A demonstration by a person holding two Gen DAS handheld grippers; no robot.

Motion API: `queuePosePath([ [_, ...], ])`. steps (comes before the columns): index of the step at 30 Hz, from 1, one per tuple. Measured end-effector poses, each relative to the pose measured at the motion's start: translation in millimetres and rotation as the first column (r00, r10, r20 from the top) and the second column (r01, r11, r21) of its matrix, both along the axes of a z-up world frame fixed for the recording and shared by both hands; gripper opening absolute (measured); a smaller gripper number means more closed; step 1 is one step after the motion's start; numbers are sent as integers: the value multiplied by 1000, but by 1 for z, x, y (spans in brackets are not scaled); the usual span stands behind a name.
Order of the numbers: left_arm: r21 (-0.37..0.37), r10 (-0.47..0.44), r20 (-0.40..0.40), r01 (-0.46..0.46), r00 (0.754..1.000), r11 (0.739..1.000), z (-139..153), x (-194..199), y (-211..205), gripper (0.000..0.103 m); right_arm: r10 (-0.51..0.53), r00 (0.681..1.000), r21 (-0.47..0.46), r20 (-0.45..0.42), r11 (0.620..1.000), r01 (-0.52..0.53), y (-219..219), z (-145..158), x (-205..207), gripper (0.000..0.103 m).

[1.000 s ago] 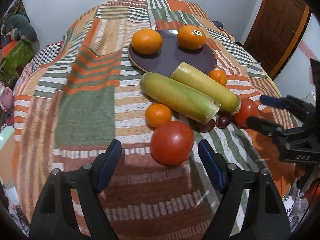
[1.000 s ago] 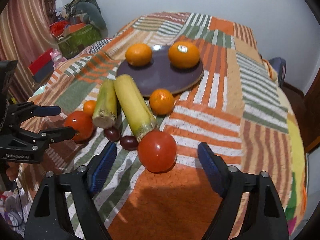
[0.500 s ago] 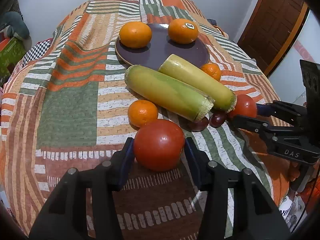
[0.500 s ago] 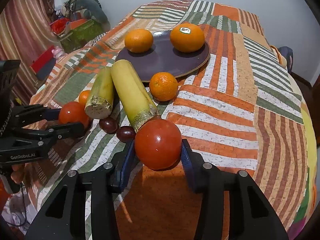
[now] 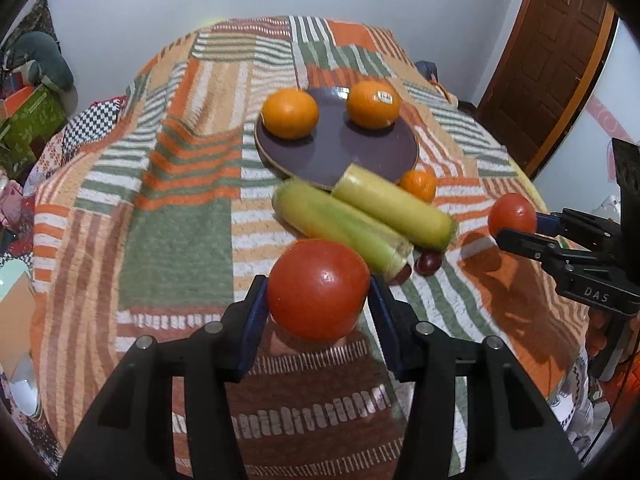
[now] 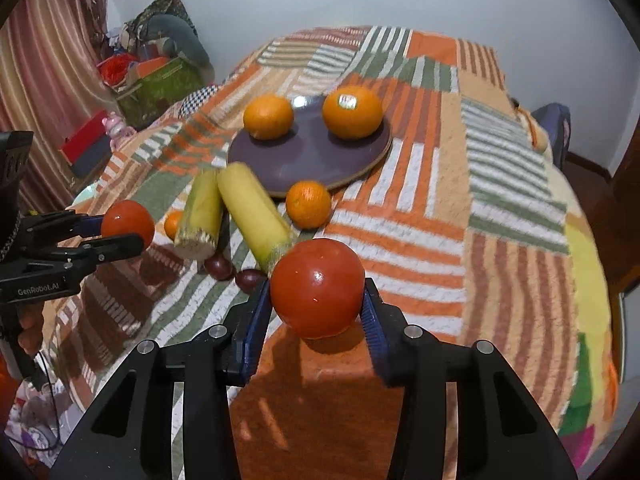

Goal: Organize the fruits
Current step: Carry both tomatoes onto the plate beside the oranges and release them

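Red tomatoes (image 5: 318, 288) (image 6: 317, 287), orange oranges (image 5: 290, 113), dark purple plate (image 5: 360, 156), yellow-green corn (image 5: 344, 232); bedspread (image 5: 180, 220) striped orange, green, white patchwork.

My left gripper (image 5: 318, 312) and right gripper (image 6: 316, 310) are matte black plastic with ribbed blue pads (image 6: 253, 320), silver screws (image 6: 411, 331), and white "GenRobot.AI" and "DAS" lettering on their sides.
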State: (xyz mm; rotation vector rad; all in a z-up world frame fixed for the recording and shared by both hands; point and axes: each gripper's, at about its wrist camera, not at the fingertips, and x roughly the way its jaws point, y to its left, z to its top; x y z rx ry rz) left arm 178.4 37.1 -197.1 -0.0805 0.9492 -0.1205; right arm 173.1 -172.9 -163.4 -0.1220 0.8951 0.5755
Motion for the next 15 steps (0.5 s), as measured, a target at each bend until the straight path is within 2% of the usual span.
queuePosePath([
  [10,17,-2,83,0,997,1000,34,19,0,50,5,995,20,99,1000,-7,5,33,12,41],
  [15,3,1,113,-1,994,1000,44,36,1,50,9,991,36,131,999,-14,13,43,24,41],
])
